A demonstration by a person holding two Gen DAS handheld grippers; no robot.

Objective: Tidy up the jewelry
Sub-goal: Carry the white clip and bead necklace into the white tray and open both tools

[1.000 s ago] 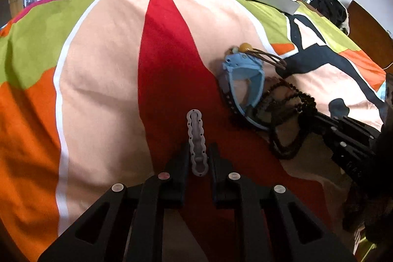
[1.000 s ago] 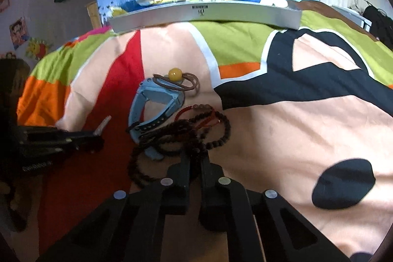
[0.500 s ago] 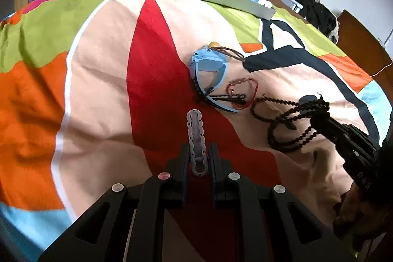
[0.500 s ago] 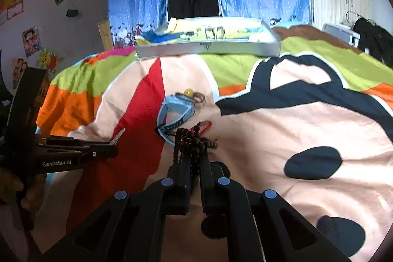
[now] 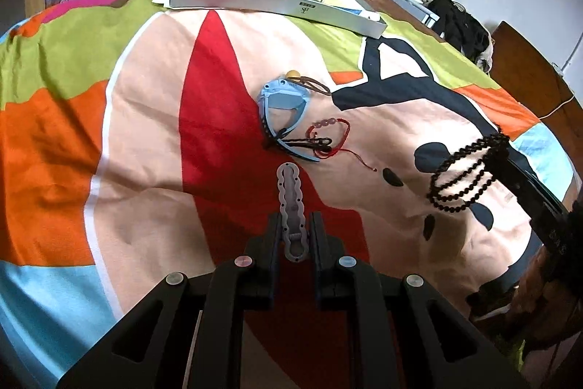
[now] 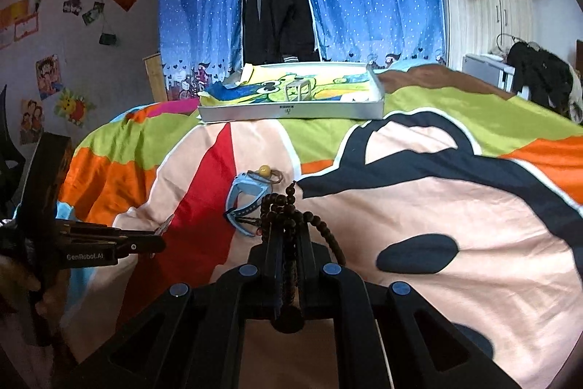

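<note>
Right wrist: jaws clamp bead strand (image 6: pixel 288 214), lower loops hidden; left jaws grip clip (image 5: pixel 291 203).

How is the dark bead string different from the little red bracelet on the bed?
The dark bead string hangs in several loops off the bedspread, clamped in the right gripper; the red bracelet lies flat on the bedspread, untouched. The dark string is all beads and much longer; the red one is mostly thin cord with a few pale beads. Both are beaded loops.

We see the watch (image 5: pixel 282 104) on the bed (image 5: pixel 145 119), the cord bracelet (image 5: pixel 329 137) just right of it, the tray (image 5: pixel 269 2) far behind.
</note>
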